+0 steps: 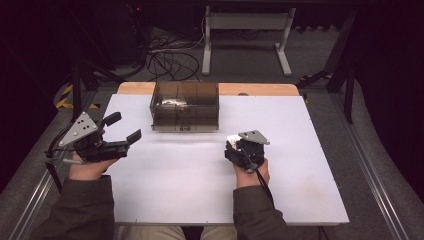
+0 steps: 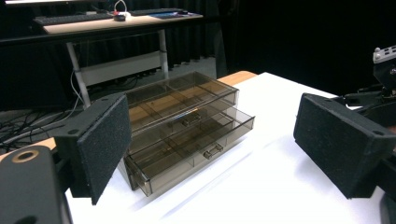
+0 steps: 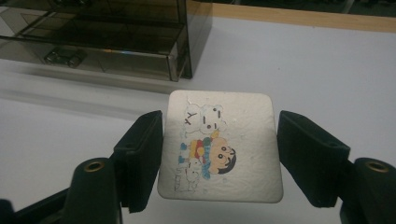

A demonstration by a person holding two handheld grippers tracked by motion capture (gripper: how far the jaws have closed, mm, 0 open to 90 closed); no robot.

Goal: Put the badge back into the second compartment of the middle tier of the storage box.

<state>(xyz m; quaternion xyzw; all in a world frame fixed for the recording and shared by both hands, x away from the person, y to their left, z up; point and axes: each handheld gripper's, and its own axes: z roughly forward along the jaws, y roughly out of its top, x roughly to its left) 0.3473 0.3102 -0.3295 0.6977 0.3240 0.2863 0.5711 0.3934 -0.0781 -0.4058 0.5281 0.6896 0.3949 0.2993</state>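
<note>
Left gripper: jaws wide, idle at my table's left.
Drawer box: centre-back, bottom drawer pulled open, likely to receive.
Right gripper: clamped on cartoon tile, held flat before the drawers.

White-topped bench lit evenly from above, room around it dark. Smoky translucent plastic drawer box throws a soft shadow toward 6 o'clock. Slight softness overall; near black foam-padded fingers blurred. No glare.
</note>
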